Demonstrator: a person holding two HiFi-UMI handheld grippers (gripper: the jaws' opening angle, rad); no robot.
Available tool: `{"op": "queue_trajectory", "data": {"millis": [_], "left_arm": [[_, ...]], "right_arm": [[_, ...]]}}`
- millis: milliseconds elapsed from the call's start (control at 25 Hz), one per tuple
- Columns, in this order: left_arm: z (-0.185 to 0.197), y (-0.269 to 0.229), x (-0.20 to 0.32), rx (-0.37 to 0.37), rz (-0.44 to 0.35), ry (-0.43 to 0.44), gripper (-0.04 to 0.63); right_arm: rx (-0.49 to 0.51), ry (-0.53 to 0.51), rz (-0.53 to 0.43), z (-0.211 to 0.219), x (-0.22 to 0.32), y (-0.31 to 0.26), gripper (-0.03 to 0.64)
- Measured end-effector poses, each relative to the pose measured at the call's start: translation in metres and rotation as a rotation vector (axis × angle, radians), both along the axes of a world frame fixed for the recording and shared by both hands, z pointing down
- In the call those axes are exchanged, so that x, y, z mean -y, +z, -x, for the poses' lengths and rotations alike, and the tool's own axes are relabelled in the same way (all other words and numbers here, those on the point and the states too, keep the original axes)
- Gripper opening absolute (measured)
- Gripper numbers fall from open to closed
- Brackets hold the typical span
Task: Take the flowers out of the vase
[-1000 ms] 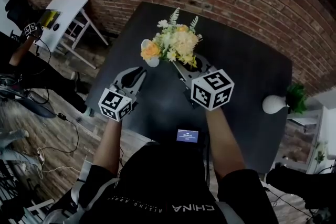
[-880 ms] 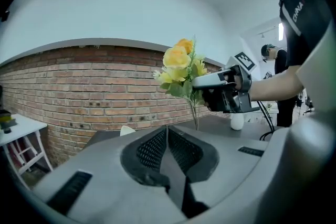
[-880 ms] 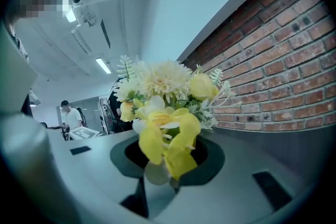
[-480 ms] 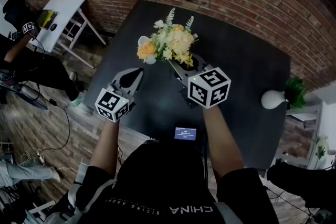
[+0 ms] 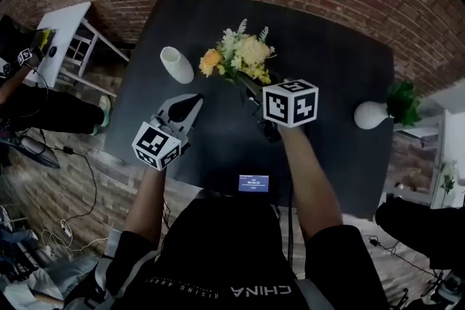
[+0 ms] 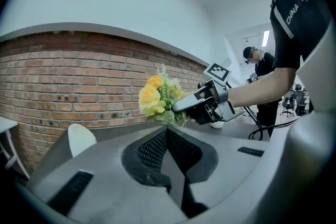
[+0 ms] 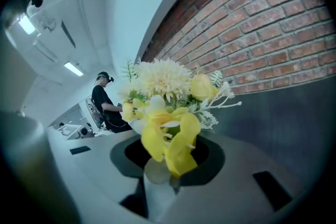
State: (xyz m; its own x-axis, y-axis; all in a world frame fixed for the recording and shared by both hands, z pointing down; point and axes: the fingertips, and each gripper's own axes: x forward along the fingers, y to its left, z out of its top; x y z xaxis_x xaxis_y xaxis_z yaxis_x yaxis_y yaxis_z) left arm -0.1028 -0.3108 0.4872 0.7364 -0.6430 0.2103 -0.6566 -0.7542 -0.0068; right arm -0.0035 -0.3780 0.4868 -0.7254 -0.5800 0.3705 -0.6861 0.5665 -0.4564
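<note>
White vase (image 5: 176, 64) at far left of dark tabletop (image 5: 341, 47), maybe tipped over. Nearer, left gripper (image 5: 190, 102), jaws clenched, empty. Right of the vase and clear of it, flower bunch (image 5: 238, 58), stems grasped in right gripper (image 5: 252, 88) jaws.

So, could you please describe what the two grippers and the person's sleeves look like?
Both the left gripper and right gripper are grey with dark, textured jaw pads, each carrying a white cube of black square markers. The person wears a black short-sleeved shirt with white lettering.
</note>
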Motion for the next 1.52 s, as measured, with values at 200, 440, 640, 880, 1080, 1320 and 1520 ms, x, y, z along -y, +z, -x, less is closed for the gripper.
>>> {"op": "queue_trajectory", "data": {"millis": [200, 440, 640, 880, 1080, 1320, 1520], "left_arm": [[-0.04, 0.016, 0.002, 0.009, 0.035, 0.068, 0.005], [-0.068, 0.027, 0.01, 0.002, 0.064, 0.088, 0.005], [-0.074, 0.039, 0.013, 0.006, 0.092, 0.085, 0.005], [-0.069, 0.053, 0.025, 0.016, 0.121, 0.074, 0.005], [-0.065, 0.058, 0.03, 0.016, 0.13, 0.071, 0.003], [-0.068, 0.057, 0.029, 0.013, 0.135, 0.081, 0.005], [-0.065, 0.052, 0.025, 0.009, 0.12, 0.079, 0.005]], "right_arm": [[0.051, 0.076, 0.205, -0.037, 0.013, 0.055, 0.12], [0.102, 0.136, 0.404, -0.061, 0.027, 0.114, 0.12], [0.144, 0.165, 0.54, -0.068, 0.036, 0.152, 0.12], [0.141, 0.177, 0.629, -0.069, 0.05, 0.18, 0.121], [0.132, 0.178, 0.63, -0.064, 0.05, 0.188, 0.121], [0.109, 0.2, 0.594, -0.068, 0.052, 0.189, 0.124], [0.049, 0.206, 0.531, -0.073, 0.053, 0.181, 0.235]]}}
